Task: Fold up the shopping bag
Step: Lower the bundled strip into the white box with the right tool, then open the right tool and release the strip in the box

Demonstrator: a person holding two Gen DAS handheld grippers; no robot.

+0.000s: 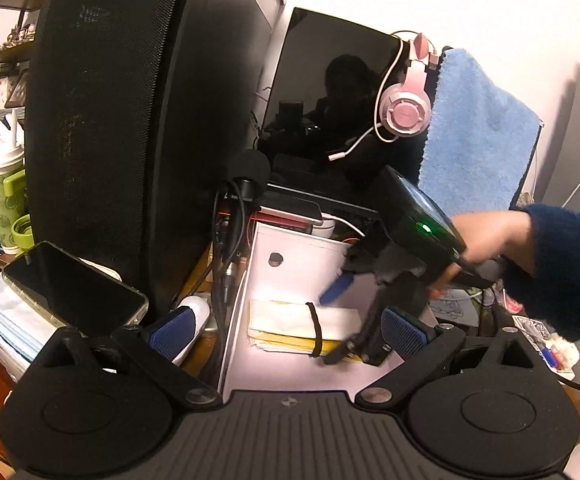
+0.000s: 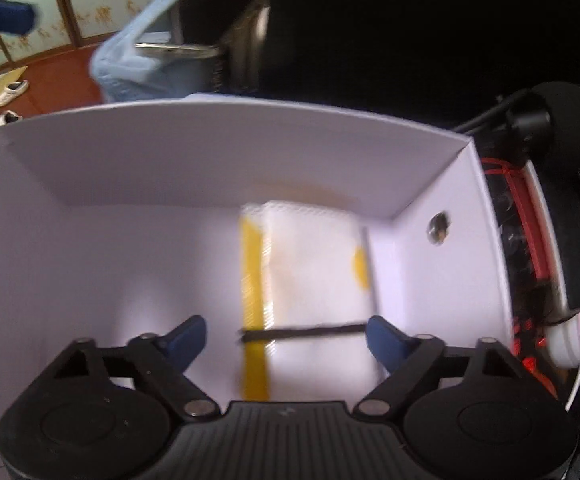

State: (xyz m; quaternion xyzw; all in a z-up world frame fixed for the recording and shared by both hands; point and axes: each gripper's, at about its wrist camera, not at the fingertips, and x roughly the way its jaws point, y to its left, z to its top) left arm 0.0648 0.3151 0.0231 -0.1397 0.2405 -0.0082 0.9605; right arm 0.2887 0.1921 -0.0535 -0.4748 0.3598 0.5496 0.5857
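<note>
A flat, folded white-and-yellow shopping bag [image 1: 303, 328] with a thin black strap across it is seen lying on the floor of a white open-topped cardboard tray [image 1: 290, 276], toward the tray's far right corner in the right wrist view. The left gripper [image 1: 286, 330] is held back at the near edge of the tray, its blue-padded fingers [image 1: 172, 334] spread wide with nothing between them. The right gripper [image 2: 286, 338] is poised low over the bag, its jaws likewise parted and empty, the strap running between the two blue pads [image 2: 385, 342]; this view is blurred, so contact cannot be confirmed. In the left view the right-hand tool is seen gripped by a hand [image 1: 485, 240] in a dark blue sleeve.

The bag appears already folded into a compact packet, so the step in hand is judged to be a final tuck or a pick-up. It would be done best with one edge pinned flat while the other is closed on squarely, strap included, and thin layers are kept from sliding apart.
</note>
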